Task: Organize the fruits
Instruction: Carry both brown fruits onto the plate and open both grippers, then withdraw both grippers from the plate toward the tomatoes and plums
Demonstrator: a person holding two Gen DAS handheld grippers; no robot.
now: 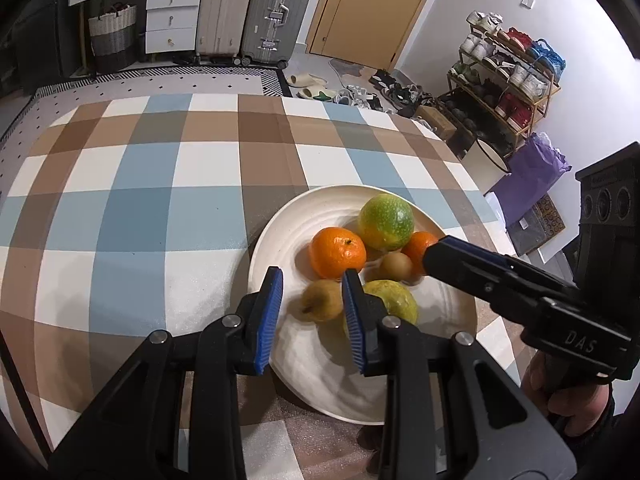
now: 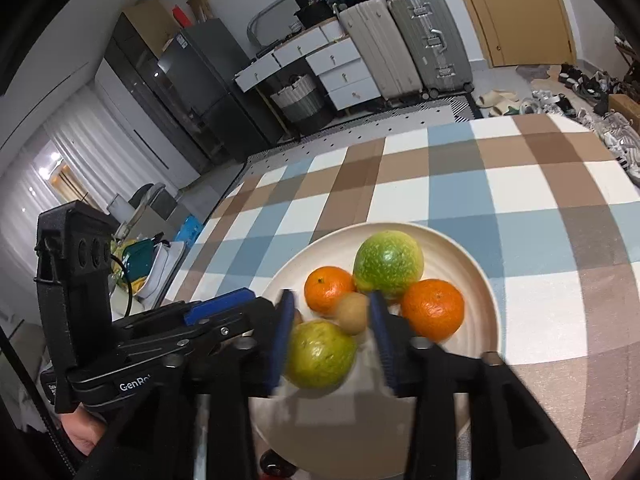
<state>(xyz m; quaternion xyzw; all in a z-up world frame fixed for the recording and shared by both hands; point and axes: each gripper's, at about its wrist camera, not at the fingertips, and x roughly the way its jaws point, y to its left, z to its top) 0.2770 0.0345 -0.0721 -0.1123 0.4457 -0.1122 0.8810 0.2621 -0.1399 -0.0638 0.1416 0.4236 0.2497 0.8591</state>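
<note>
A cream plate (image 1: 280, 240) (image 2: 480, 264) on the checked tablecloth holds several fruits. There are two oranges (image 1: 337, 257) (image 2: 433, 309), two green-yellow round fruits (image 1: 385, 222) (image 2: 320, 354) and two small brown fruits (image 1: 322, 301) (image 2: 352, 313). My left gripper (image 1: 312, 312) is open over the plate's near side, with one small brown fruit between its blue pads, apart from them. My right gripper (image 2: 332, 336) is open just above the near green fruit and the other small brown fruit. It also shows in the left wrist view (image 1: 432, 258), beside the far orange.
The checked tablecloth (image 1: 160, 200) covers the table left of and beyond the plate. Beyond the table edge are suitcases (image 1: 276, 12), white drawers (image 1: 172, 16), a shoe rack (image 1: 508, 72) and a door. The two grippers are close together over the plate.
</note>
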